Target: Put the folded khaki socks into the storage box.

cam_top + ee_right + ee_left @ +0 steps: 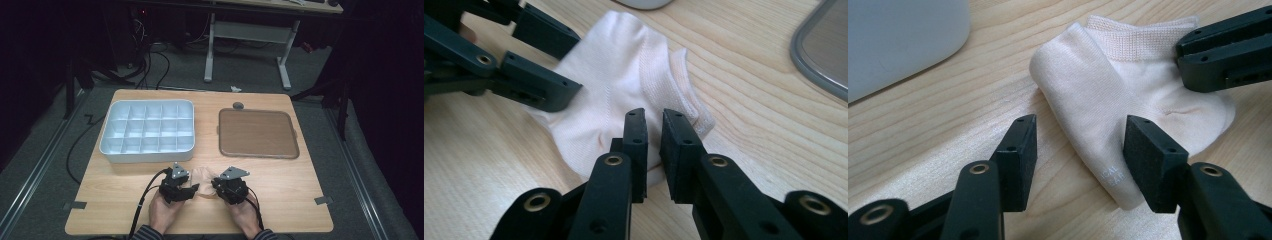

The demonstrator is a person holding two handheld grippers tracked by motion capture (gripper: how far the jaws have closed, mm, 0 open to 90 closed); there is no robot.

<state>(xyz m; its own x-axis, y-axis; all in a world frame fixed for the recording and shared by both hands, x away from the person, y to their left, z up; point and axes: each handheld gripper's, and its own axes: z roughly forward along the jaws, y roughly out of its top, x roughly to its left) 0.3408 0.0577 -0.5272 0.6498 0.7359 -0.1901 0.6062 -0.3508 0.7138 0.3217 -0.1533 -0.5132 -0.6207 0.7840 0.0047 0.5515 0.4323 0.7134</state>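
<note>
A cream ankle sock (202, 175) lies folded on the wooden table (290, 180) near its front edge, between the two grippers. In the left gripper view, my left gripper (1078, 155) is open and its pads stand on either side of the sock's (1088, 90) folded toe end. The right gripper (1182, 54) rests at the sock's heel. In the right gripper view, my right gripper (654, 125) is nearly shut, with a thin slit between the pads. Its tips are down on the sock (619, 65) by the cuff. Whether cloth is pinched I cannot tell. The left gripper (576, 62) stands open across the sock.
A white divided organizer box (148, 156) sits at the back left, its corner (898, 40) close to the left gripper. A brown tray (257, 132) with a grey rim (804, 60) lies at the back right. Bare wood surrounds both hands.
</note>
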